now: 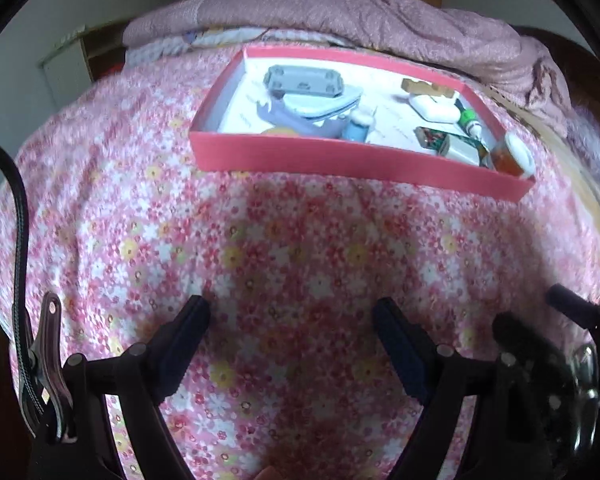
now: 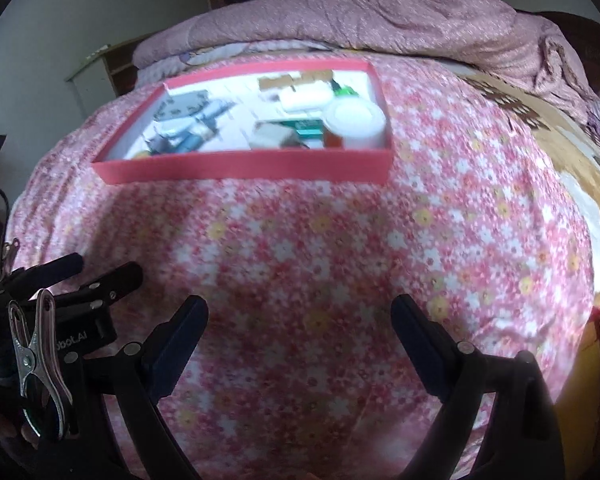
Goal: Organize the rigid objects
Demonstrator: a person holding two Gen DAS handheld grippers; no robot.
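Floral bedspread [image 1: 284, 240], red box [image 1: 340, 158] (filled) beyond left tool [image 1: 292, 320]

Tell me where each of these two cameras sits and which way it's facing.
Left wrist: on the left gripper, tilted down over the flowered bedspread toward the red tray; its open fingers show.
Right wrist: on the right gripper, same downward tilt; its open fingers show, the other gripper's too.
Shared: the tray of small items, bedspread, pink quilt behind.

Floral pink bedsheet [image 1: 300, 240], crumpled mauve quilt [image 2: 380, 16] behind.
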